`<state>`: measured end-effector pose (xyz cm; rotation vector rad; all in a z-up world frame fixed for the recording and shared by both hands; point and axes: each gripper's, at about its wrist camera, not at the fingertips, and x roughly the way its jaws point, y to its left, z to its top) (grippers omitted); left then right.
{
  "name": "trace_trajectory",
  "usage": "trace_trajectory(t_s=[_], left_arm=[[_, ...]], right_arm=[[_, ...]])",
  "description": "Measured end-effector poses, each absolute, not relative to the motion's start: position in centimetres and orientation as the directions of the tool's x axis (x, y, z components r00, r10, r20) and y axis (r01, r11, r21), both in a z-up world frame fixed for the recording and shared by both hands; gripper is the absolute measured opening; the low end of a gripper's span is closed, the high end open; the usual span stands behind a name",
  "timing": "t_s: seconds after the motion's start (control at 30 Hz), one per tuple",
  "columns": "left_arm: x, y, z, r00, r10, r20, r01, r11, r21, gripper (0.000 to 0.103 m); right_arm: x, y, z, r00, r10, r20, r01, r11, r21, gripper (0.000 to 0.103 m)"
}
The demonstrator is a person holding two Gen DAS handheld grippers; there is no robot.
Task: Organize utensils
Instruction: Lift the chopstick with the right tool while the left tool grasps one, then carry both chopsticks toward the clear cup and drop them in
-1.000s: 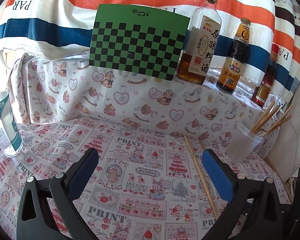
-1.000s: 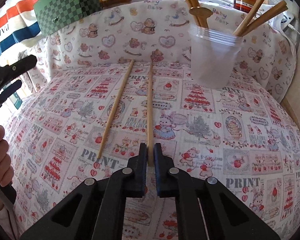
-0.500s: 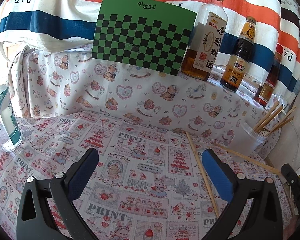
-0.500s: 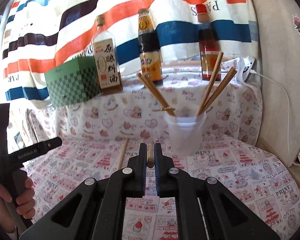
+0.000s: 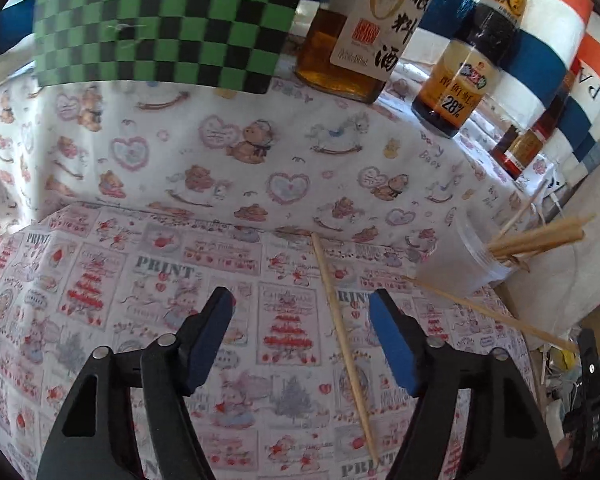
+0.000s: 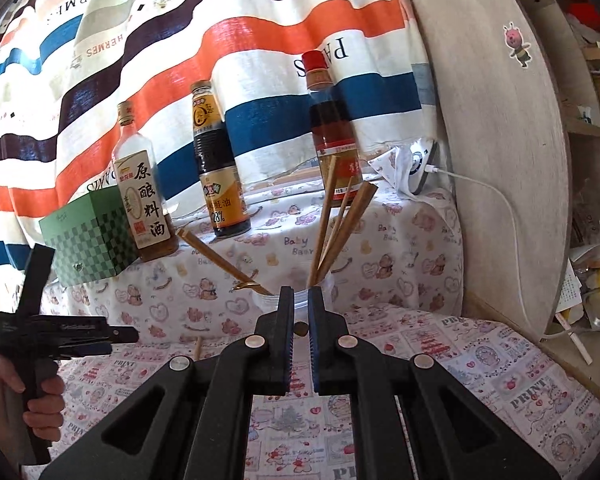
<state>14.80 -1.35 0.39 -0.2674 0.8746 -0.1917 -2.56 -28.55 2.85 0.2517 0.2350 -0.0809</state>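
2 grippers are in play over the patterned tablecloth [image 5: 100, 280]. Far left in the right wrist view, a hand [image 6: 24, 392] grips the handle of the left gripper [image 5: 300, 332]. Its own camera shows the blue pads about half open, and they have just been closing in; the gap between them frames 1 chopstick [image 5: 342, 332] lying flat on the cloth, running from the fabric step at the back toward the camera, with neither pad touching it.

Behind on the raised ledge sits a green checkered box [image 5: 160, 20], then 3 bottles in a row: a clear one with amber liquid [image 6: 144, 200], a dark sauce bottle [image 6: 218, 168] and a red-capped one [image 6: 332, 128].

Moving right, the right gripper [image 6: 300, 336] has its jaws pinched nearly together on the end of a 2nd chopstick [image 5: 488, 314]; the left wrist view shows that stick raised off the cloth, its far tip near the base of the plastic cup [image 5: 460, 264]. The cup stands at the right end of the cloth, just below the ledge, already holding several chopsticks fanned out above its rim. Farther right, a white cable [image 6: 496, 196] runs along a pale board [image 6: 500, 140].
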Motion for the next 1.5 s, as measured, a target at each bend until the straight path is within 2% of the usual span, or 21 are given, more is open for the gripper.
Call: trace_trajectory(t_s=[0.2, 0.3, 0.4, 0.47, 0.57, 0.7, 0.83, 1.03, 1.2, 1.4, 1.5], left_arm=[[20.7, -5.8, -2.5, 0.547, -0.233, -0.804, 0.050, 0.968, -0.246, 0.053], [22.7, -6.8, -4.2, 0.512, -0.175, -0.841, 0.004, 0.979, -0.202, 0.042], [23.8, -7.2, -5.1, 0.489, -0.170, -0.855, -0.008, 0.980, -0.199, 0.039], [24.2, -7.7, -5.5, 0.484, -0.161, -0.860, -0.009, 0.982, -0.189, 0.032], [24.5, -8.5, -5.7, 0.512, -0.143, -0.847, 0.001, 0.986, -0.165, 0.006], [23.2, -8.1, -4.6, 0.572, -0.145, -0.807, 0.001, 0.984, -0.176, 0.006], [20.3, -6.6, -0.2, 0.657, -0.208, -0.725, 0.050, 0.971, -0.233, 0.006], [15.0, -6.5, 8.3, 0.827, -0.169, -0.536, 0.108, 0.984, -0.144, 0.006], [11.9, -6.4, 12.7, 0.879, -0.178, -0.442, 0.137, 0.983, -0.124, 0.006], [7.9, -6.5, 13.4, 0.914, -0.137, -0.383, 0.143, 0.990, -0.015, 0.006], [6.9, -6.4, 12.0, 0.893, -0.093, -0.441, 0.105, 0.994, 0.003, 0.006]], right_arm=[[-2.0, -29.5, 2.4, 0.963, -0.042, -0.267, 0.117, 0.955, 0.272, 0.008], [-1.9, -29.5, 2.3, 0.960, -0.040, -0.276, 0.120, 0.953, 0.279, 0.008], [-1.6, -29.5, 2.2, 0.956, -0.023, -0.293, 0.111, 0.951, 0.287, 0.008], [-1.6, -29.4, 2.2, 0.956, -0.018, -0.294, 0.107, 0.952, 0.288, 0.008], [-1.6, -29.4, 2.3, 0.956, -0.022, -0.293, 0.110, 0.951, 0.287, 0.008], [-1.6, -30.1, 2.4, 0.956, -0.023, -0.294, 0.118, 0.944, 0.308, 0.008], [-1.6, -30.6, 2.5, 0.956, 0.007, -0.294, 0.098, 0.936, 0.338, 0.008], [-1.8, -29.5, 2.6, 0.957, 0.017, -0.289, 0.073, 0.952, 0.298, 0.008], [-1.8, -28.7, 2.5, 0.957, 0.016, -0.290, 0.066, 0.961, 0.269, 0.008], [-1.7, -28.9, 2.4, 0.954, 0.029, -0.298, 0.059, 0.958, 0.282, 0.008], [-1.7, -28.9, 2.4, 0.954, 0.032, -0.298, 0.057, 0.957, 0.285, 0.008]])
